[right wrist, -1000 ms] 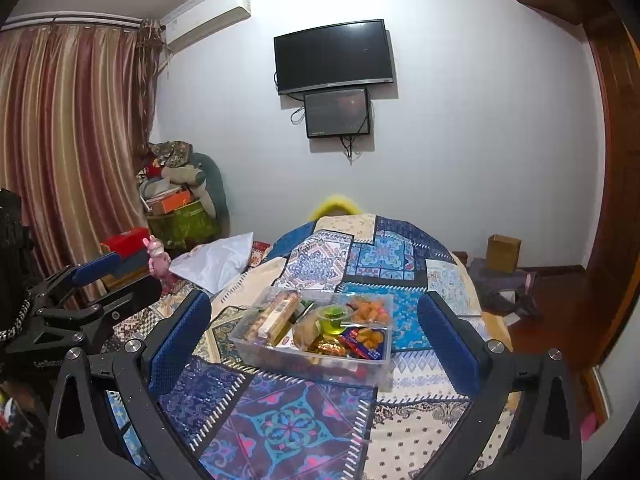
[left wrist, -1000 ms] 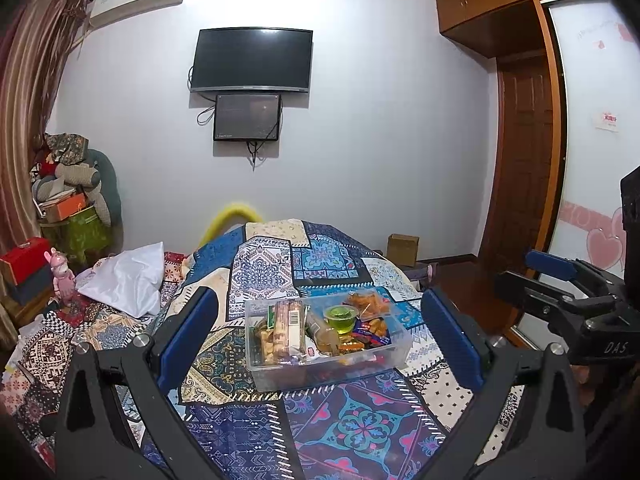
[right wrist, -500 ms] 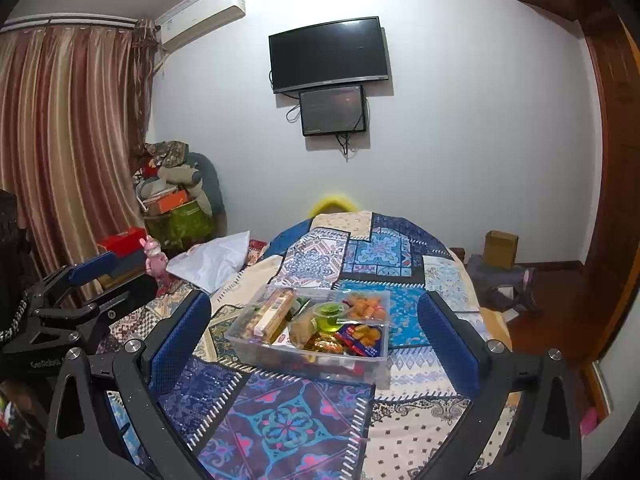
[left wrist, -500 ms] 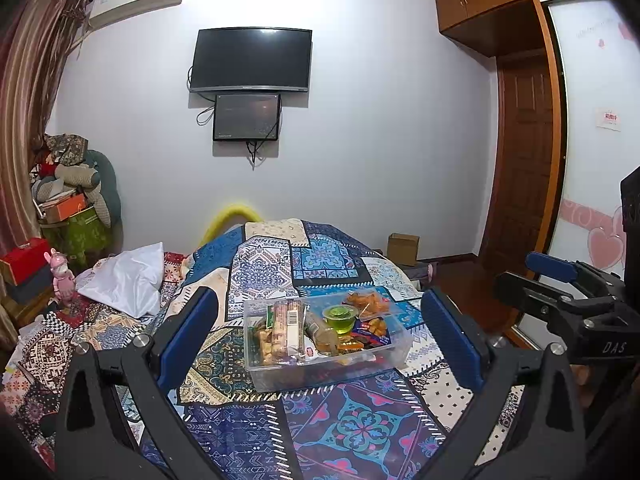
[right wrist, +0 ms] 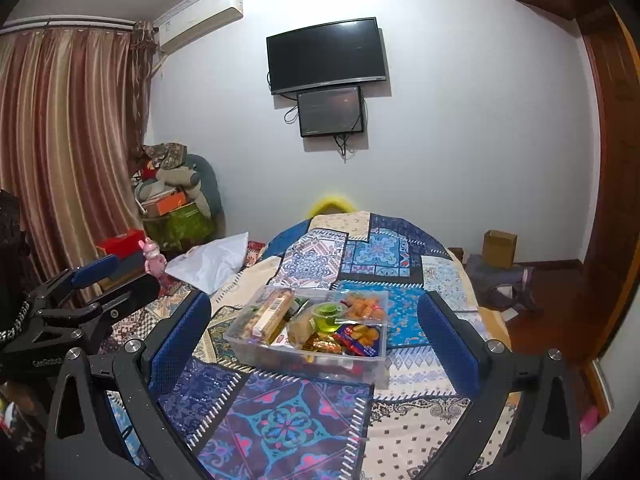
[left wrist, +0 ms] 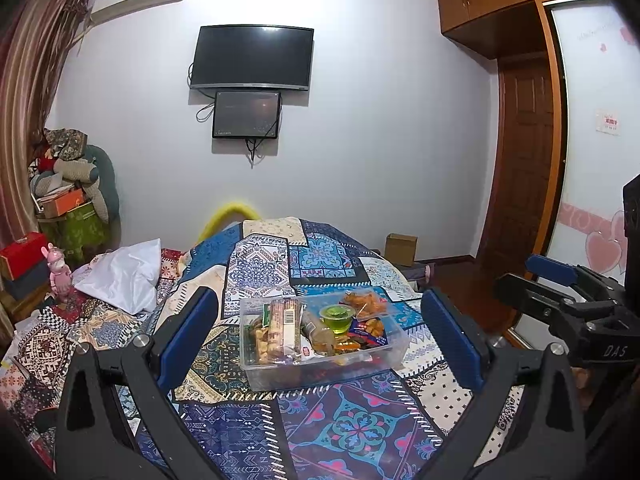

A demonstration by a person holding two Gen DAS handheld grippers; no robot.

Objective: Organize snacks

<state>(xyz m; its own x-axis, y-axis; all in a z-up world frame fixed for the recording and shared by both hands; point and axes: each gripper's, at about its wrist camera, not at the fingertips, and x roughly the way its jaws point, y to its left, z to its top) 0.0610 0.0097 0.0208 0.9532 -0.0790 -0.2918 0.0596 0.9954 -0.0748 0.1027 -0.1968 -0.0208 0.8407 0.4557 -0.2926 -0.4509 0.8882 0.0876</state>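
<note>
A clear plastic box (left wrist: 394, 354) (right wrist: 256, 354) full of snacks stands on a patchwork-covered table (left wrist: 352, 432) (right wrist: 280, 424). Inside lie a long biscuit packet (left wrist: 284, 330) (right wrist: 274, 314), a green jelly cup (left wrist: 337, 317) (right wrist: 329, 315), orange fried snacks (left wrist: 362, 302) (right wrist: 362, 304) and small wrapped sweets (right wrist: 324, 346). My left gripper (left wrist: 320, 336) is open and held back from the box, which sits between its blue pads. My right gripper (right wrist: 314, 336) is open too, a little short of the box. Each gripper shows at the side of the other's view, the right one (left wrist: 568, 300) and the left one (right wrist: 84, 296).
A white pillow (left wrist: 124, 276) and a pink toy figure (left wrist: 58, 272) lie left of the table. Piled boxes and bedding (left wrist: 68, 200) stand by the curtain. A cardboard box (right wrist: 498, 248) sits on the floor by the wooden door (left wrist: 520, 168). Two screens (left wrist: 252, 80) hang on the wall.
Both views have shifted slightly; the right gripper has eased back and tilted a little. The box and snacks have not moved. Both grippers stay open.
</note>
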